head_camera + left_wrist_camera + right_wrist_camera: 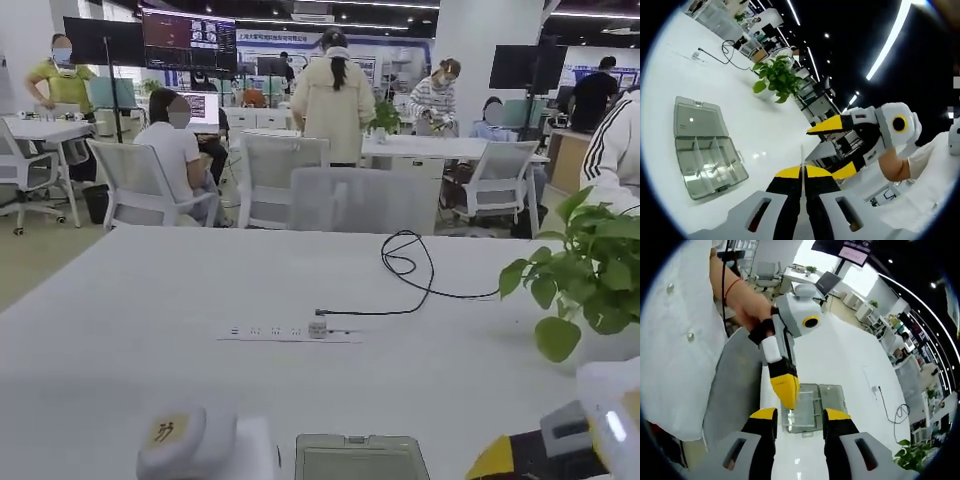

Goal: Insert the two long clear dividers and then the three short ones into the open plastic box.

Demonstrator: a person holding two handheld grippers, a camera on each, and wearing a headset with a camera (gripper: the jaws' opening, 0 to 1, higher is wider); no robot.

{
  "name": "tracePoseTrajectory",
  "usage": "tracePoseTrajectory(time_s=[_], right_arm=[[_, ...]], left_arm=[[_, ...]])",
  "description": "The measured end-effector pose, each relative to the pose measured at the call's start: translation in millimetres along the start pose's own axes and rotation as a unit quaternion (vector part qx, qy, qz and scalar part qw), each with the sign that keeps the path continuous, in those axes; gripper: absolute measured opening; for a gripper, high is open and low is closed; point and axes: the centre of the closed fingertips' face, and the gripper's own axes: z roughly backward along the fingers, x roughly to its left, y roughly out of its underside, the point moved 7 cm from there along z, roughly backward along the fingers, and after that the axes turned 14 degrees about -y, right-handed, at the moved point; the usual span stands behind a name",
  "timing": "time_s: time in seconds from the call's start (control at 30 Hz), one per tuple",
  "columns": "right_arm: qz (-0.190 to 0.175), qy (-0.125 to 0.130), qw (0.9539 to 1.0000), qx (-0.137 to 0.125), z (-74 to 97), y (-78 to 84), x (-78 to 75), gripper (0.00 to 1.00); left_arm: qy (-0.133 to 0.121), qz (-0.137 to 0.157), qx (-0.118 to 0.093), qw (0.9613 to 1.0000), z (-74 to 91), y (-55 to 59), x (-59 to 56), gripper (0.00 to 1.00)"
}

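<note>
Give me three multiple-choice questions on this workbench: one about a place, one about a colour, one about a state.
1. Where is the potted plant? A at the right side of the table; B on a chair; C on the floor.
2. On the right gripper, what colour are the jaw tips? A red; B yellow; C green.
3. How is the plastic box? A lid shut; B lid open; C upside down.
Answers: 1 A, its leaves show at the table's right in the head view. 2 B, both tips show yellow. 3 B, the lid lies folded back flat.
</note>
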Motion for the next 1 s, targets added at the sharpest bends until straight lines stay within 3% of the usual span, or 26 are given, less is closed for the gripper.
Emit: tracePoseTrajectory(time_s=[0.03, 0.07, 0.1, 0.17, 0.2, 0.37, 0.43, 0.47, 0.5, 0.57, 0.67, 0.7, 0.87, 1.0], right_arm=[[-0.010, -0.011, 0.9997, -0.017, 2.9, -1.1, -2.0, 0.37], [-0.025, -0.030, 0.9984, -0.040, 6.9, -2.7, -4.9, 0.35], [-0.037, -0.043, 0.9969, -0.055, 9.4, -3.5, -6.8, 0.32], [-0.058, -0.087, 0.9910, -0.084, 13.4, -4.0, -9.9, 0.29], [-0.070, -0.114, 0.9867, -0.093, 14.4, -2.4, -11.4, 0.27], [-0.092, -0.201, 0.9704, -0.096, 12.2, 3.6, -13.0, 0.21], [-0.094, -0.221, 0.9655, -0.101, 11.2, 3.1, -13.8, 0.18], [-0.097, -0.229, 0.9628, -0.106, 11.2, 3.8, -16.1, 0.17], [-0.106, -0.248, 0.9571, -0.107, 10.1, 2.9, -15.0, 0.17], [-0.094, -0.253, 0.9573, -0.103, 6.6, 0.7, -15.1, 0.15], [-0.089, -0.269, 0.9535, -0.102, 2.4, -3.2, -14.9, 0.13], [-0.090, -0.276, 0.9515, -0.102, 1.5, -4.0, -14.2, 0.12], [-0.094, -0.298, 0.9446, -0.101, -2.1, -6.6, -9.1, 0.08], [-0.093, -0.307, 0.9426, -0.094, -5.4, -8.0, -4.0, 0.06]], left_arm=[[0.012, -0.023, -0.003, 0.9997, 2.4, -0.4, -3.4, 0.00], [0.013, -0.027, -0.001, 0.9996, 3.3, -0.1, -4.2, 0.00], [0.014, -0.055, -0.001, 0.9984, 5.0, 0.2, -5.9, 0.00], [0.024, -0.102, -0.007, 0.9945, 8.0, 0.1, -9.4, 0.00], [0.028, -0.109, -0.003, 0.9936, 9.2, 0.6, -10.3, 0.00], [0.055, -0.182, -0.007, 0.9817, 15.9, 1.4, -18.2, 0.00], [0.060, -0.208, -0.010, 0.9763, 17.6, 1.2, -20.1, 0.00], [0.061, -0.209, -0.012, 0.9759, 19.1, 1.8, -21.7, 0.00], [0.061, -0.209, -0.012, 0.9759, 19.6, 1.7, -22.1, 0.00], [0.073, -0.237, -0.021, 0.9686, 20.7, 1.9, -24.5, 0.00], [0.077, -0.238, -0.017, 0.9680, 21.5, 4.3, -27.4, 0.00], [0.081, -0.247, -0.024, 0.9652, 22.3, 4.4, -28.8, 0.00], [0.079, -0.247, -0.028, 0.9655, 23.4, 3.8, -29.7, 0.00], [0.076, -0.252, -0.030, 0.9643, 24.7, 4.4, -29.1, 0.00]])
